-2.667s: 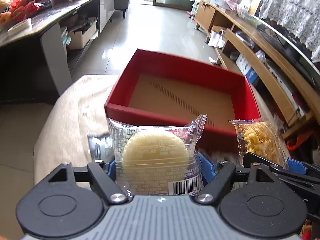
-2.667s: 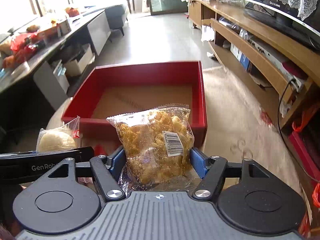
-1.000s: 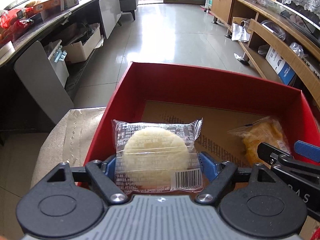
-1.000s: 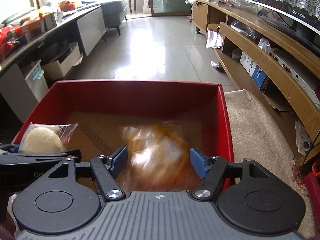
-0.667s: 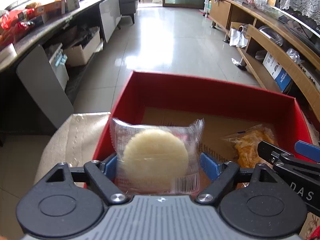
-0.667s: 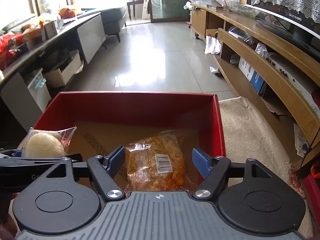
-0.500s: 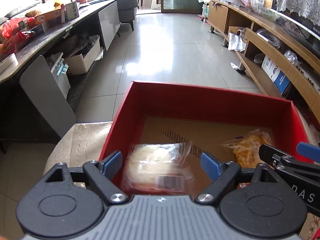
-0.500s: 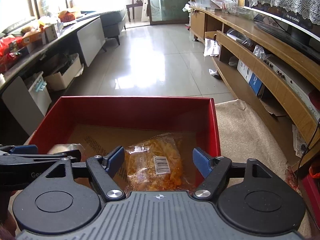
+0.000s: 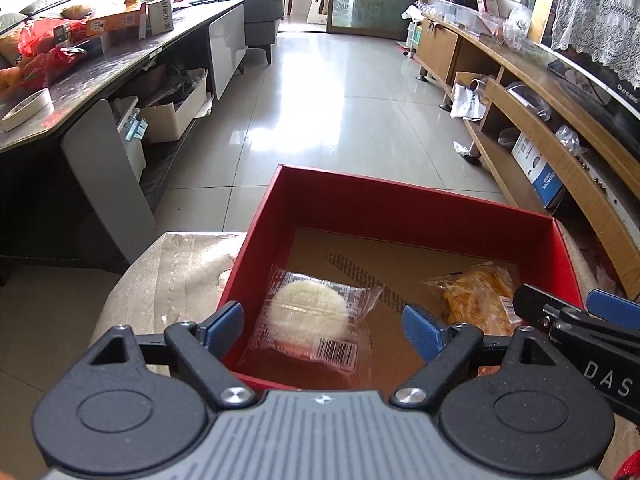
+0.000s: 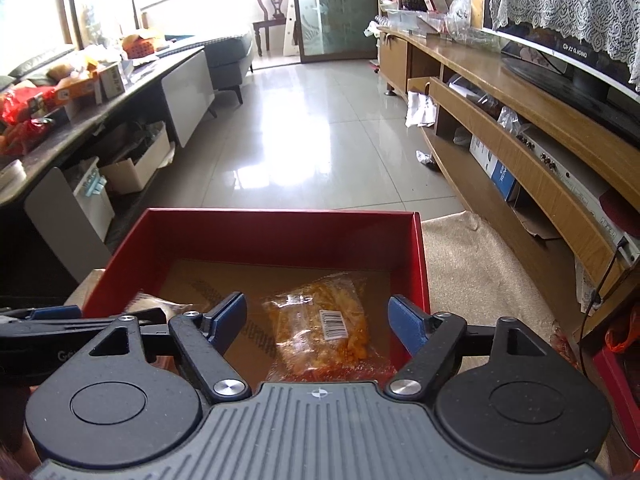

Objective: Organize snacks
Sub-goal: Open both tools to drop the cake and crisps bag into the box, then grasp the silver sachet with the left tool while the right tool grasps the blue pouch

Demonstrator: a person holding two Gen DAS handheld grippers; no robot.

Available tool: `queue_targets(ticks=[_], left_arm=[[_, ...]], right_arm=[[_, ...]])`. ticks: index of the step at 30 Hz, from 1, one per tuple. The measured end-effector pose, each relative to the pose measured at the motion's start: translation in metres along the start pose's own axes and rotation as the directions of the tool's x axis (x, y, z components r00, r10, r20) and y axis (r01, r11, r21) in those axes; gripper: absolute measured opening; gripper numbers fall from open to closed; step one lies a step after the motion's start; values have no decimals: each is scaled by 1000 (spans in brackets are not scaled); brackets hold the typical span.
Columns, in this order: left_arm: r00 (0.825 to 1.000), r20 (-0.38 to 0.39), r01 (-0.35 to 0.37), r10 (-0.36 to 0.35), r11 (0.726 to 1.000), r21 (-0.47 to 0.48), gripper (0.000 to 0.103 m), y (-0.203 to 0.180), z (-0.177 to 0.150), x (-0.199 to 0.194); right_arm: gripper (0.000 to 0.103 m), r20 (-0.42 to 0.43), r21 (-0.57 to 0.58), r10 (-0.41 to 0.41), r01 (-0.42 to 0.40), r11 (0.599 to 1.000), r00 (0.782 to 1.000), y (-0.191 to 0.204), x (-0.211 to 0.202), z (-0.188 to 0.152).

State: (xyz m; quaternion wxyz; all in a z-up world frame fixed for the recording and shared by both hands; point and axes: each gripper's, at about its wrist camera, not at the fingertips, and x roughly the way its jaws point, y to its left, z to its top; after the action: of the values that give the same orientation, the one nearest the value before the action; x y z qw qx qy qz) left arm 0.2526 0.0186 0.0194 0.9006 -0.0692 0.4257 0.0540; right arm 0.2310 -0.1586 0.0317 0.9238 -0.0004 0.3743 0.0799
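Note:
A red box with a brown floor stands on a beige cloth. A clear packet with a round white cake lies inside at its left. A clear packet of orange snack lies inside at its right. My left gripper is open and empty above the cake packet. My right gripper is open and empty above the orange packet; it also shows at the right of the left wrist view. The cake packet is mostly hidden in the right wrist view.
The beige cloth spreads on both sides of the box. A dark counter with clutter runs along the left. A wooden TV shelf runs along the right. Tiled floor lies beyond.
Both grippers carried their packets over the box and opened. The cake packet and the orange packet dropped to the box floor. Both grippers have drawn back and up a little.

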Motion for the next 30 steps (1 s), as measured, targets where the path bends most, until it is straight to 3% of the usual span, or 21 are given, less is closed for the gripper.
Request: queue_targets(ticks=[10,19,24,30], left_arm=[[1000,3,16,-16,999,-29,84,18,-12,-22],[998,-43,35,-38,998,-54,84,46,-38,-39],[997,-63,36,-40,998,-56,84,58,-56,-47],[992,-111,54,-66,992,-114,84,73,-74,-49]], right_arm=[[84,19,5,-2,1,1000,1000,4,-25,-4],[84,-24,-23,1,-2,1000,1000,20,-40,-26],[85,-82,-47,-1,-3,999,997,26,-49,-49],[85,-194,28,35,-30,999,980,24,-47,-79]])
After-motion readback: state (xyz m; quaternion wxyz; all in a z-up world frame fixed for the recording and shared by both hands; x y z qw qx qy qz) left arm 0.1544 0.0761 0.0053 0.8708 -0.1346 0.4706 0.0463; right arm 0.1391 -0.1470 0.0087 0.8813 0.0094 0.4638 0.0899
